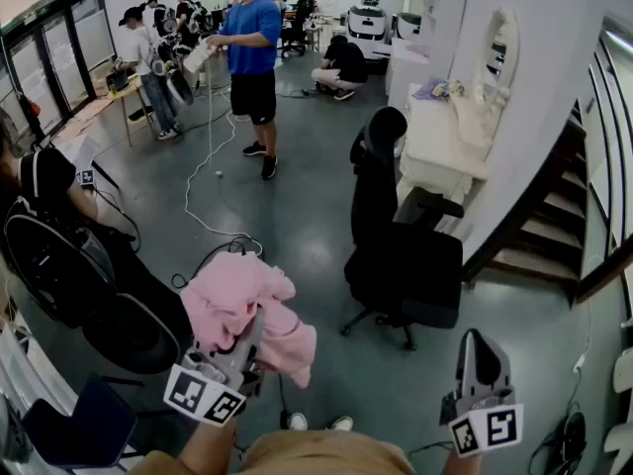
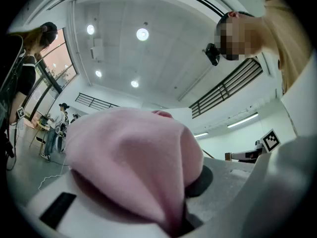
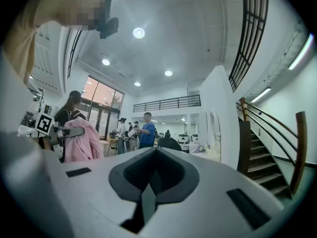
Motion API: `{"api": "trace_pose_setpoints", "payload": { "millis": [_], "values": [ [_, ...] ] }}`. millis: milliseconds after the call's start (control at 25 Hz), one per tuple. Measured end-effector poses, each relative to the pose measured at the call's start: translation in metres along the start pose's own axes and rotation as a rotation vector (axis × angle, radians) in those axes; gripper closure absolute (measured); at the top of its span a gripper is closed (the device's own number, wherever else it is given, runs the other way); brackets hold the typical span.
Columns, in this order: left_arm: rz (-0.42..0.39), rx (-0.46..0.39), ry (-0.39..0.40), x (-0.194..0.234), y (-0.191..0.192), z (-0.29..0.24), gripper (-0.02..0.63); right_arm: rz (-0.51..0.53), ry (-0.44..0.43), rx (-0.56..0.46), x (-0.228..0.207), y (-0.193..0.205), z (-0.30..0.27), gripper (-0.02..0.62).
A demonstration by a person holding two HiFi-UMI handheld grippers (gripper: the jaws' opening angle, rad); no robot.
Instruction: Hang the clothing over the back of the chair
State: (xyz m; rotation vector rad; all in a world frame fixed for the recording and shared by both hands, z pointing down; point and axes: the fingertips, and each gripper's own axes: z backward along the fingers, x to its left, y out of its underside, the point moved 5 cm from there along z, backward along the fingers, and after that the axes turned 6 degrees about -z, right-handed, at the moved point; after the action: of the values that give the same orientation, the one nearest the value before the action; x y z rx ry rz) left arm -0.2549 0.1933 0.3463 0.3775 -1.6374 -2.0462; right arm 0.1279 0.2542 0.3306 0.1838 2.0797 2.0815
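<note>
A bunched pink garment (image 1: 247, 305) hangs from my left gripper (image 1: 249, 346) at the lower left of the head view; the jaws are shut on the cloth. In the left gripper view the pink cloth (image 2: 133, 162) fills the space over the jaws and hides the fingertips. The black office chair (image 1: 396, 236) stands ahead and to the right, its back (image 1: 374, 181) turned side-on, well apart from the garment. My right gripper (image 1: 477, 349) is low at the right, shut with nothing in it. In the right gripper view, my right gripper (image 3: 155, 152) points level towards the chair (image 3: 168, 144), with the garment (image 3: 81, 144) at the left.
A person in a blue shirt (image 1: 250, 57) stands beyond, with white cables (image 1: 210, 196) trailing over the floor. Someone sits at the left by a black round chair (image 1: 59, 265). A white dressing table (image 1: 445, 151) and a staircase (image 1: 554, 226) are on the right.
</note>
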Motion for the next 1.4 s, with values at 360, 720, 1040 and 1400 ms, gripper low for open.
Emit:
{"api": "trace_pose_setpoints", "payload": {
  "millis": [360,720,1040,1400],
  "values": [
    [-0.006,0.005,0.01,0.004,0.006,0.009,0.486,0.013,-0.01,0.003,0.011,0.007,-0.008,0.592],
    [-0.003,0.005,0.031,0.02,0.008,0.023,0.486,-0.007,-0.004,-0.01,0.032,0.011,-0.01,0.591],
    [0.017,-0.011,0.073,0.034,0.003,0.049,0.486,-0.003,0.043,-0.016,0.069,0.014,0.012,0.591],
    [0.016,0.016,0.077,0.045,0.023,0.027,0.486,-0.052,0.068,0.005,0.05,0.038,-0.006,0.591]
  ]
}}
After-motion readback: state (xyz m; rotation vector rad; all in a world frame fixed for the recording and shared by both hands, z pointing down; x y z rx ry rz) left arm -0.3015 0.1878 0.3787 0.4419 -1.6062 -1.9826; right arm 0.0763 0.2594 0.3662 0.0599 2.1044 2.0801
